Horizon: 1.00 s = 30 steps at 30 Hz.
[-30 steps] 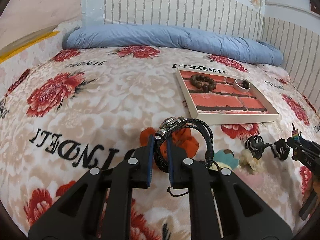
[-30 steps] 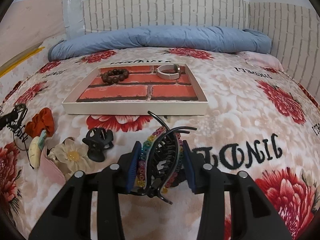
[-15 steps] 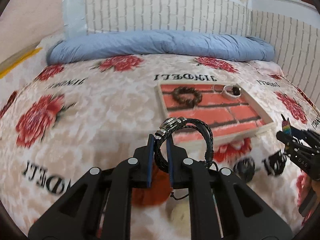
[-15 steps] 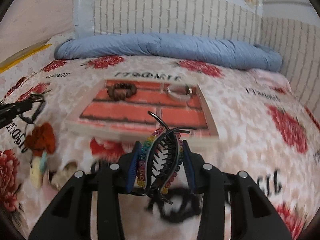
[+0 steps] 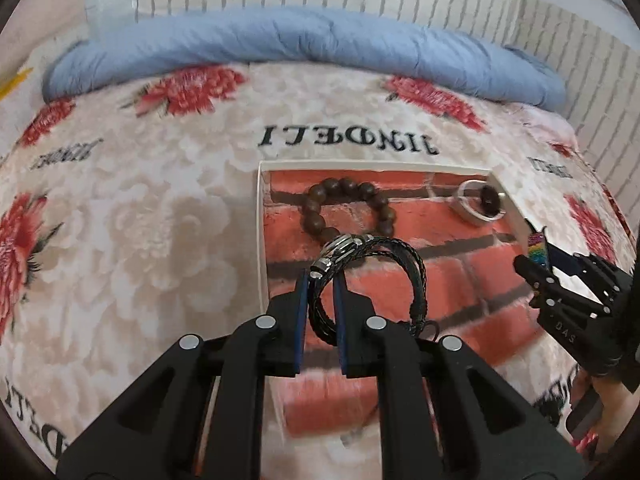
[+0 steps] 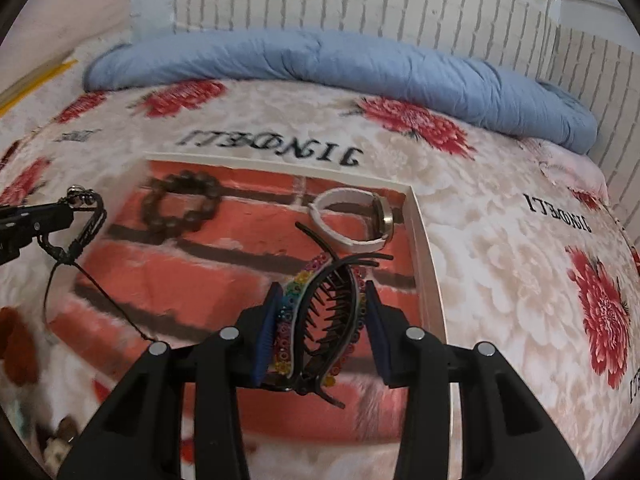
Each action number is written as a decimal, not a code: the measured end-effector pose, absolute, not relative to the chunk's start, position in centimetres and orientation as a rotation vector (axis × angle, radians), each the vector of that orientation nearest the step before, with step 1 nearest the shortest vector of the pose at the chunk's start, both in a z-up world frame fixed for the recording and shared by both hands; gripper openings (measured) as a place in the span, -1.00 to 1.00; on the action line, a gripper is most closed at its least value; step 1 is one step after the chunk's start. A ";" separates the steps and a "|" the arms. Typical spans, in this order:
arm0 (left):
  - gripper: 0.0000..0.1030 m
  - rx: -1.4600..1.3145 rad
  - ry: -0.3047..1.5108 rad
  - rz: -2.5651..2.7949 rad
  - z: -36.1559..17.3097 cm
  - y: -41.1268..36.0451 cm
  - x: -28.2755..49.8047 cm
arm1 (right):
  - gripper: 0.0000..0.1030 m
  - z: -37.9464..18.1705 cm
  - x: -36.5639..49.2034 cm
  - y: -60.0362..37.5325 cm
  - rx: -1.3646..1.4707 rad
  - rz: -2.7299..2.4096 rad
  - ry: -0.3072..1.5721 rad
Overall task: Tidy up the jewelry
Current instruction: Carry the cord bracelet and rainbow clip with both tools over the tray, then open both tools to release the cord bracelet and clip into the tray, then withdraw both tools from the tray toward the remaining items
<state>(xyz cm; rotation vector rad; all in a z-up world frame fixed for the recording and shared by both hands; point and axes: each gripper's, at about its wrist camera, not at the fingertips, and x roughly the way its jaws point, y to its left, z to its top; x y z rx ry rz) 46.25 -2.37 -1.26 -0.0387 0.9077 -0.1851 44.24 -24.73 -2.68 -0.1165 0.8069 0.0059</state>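
So both loads hang over the tray (image 5: 260,240) now; I'd lower each till it nearly touches the lining before letting go, clear of the bead bracelet (image 5: 346,210) by the far edge; left gripper (image 5: 320,312) pinches the braided bracelet (image 5: 376,276) tight near the left edge, right gripper (image 6: 320,320) clamps the hair claw (image 6: 320,320) near the right edge; both tilt steeply down.

Tray's (image 6: 424,240) near edge hidden behind the tongs.

Bedding: cream plush floral blanket (image 5: 132,208) with red blooms, black lettering; rolled blue quilt (image 6: 320,60) lay against white brick-patterned wall (image 6: 360,0).
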 end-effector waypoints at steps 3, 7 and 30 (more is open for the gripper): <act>-0.79 -0.044 0.975 -0.170 -3.2 -2.6 49.1 | -0.21 -3.4 46.3 -25.3 -0.112 -0.017 0.851; -0.79 -0.015 1.017 -0.142 -4.7 -3.0 51.5 | -0.21 -4.2 48.4 -26.1 -0.104 -0.047 0.897; 0.36 0.050 0.873 -0.129 -2.0 -3.6 49.7 | 0.59 -3.0 46.0 -28.3 -0.010 -0.017 0.866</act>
